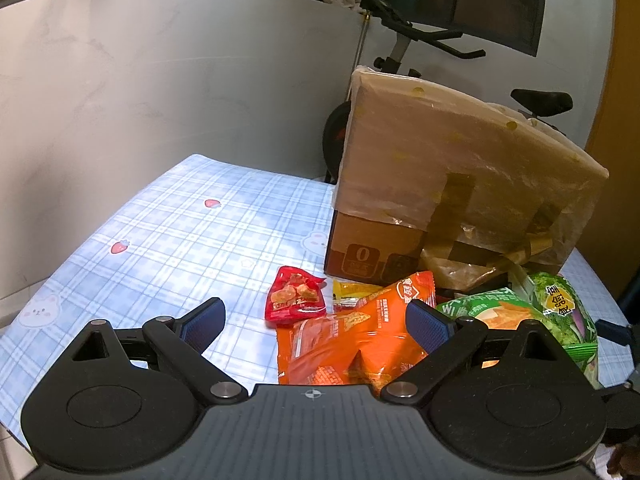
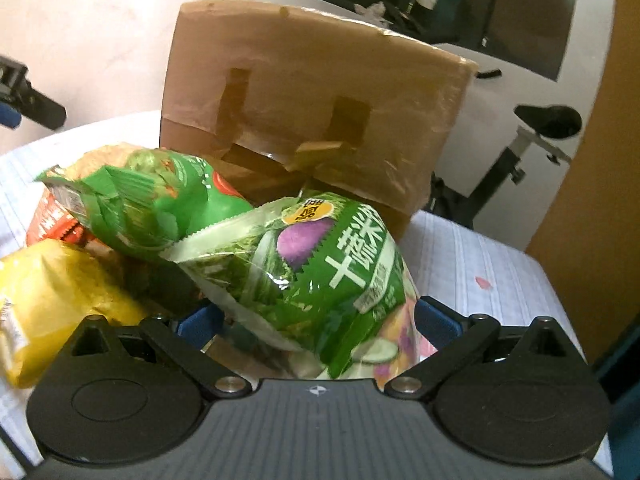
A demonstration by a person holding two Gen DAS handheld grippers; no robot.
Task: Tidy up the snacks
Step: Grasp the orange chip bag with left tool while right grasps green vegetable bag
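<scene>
Hovering with jaws apart, the left gripper [image 1: 316, 322] has bare table [image 1: 168, 236] on its left and an orange bag [image 1: 352, 344] below. Only the right view shows the right gripper [image 2: 316, 320], jaws apart around the green vegetable bag [image 2: 320, 276] beside the cardboard box [image 2: 304, 92].

Wide bare stretch of blue plaid tablecloth [image 1: 168, 232] ahead-left of open left gripper [image 1: 316, 320], clear up to plain grey wall [image 1: 140, 80]. Blocked right by tall plastic-wrapped brown cardboard box [image 1: 452, 168]. Crowded at its foot: small red candy packet [image 1: 294, 298], yellow sachet [image 1: 350, 292], large orange chip bag [image 1: 352, 336] between the jaws, green chip bag [image 1: 496, 308]. Green vegetable-crisp bag [image 2: 320, 276] filling open right gripper [image 2: 316, 322]; yellow bag [image 2: 52, 292] pressing in beside. Free cloth strip [image 2: 480, 264] right of box
</scene>
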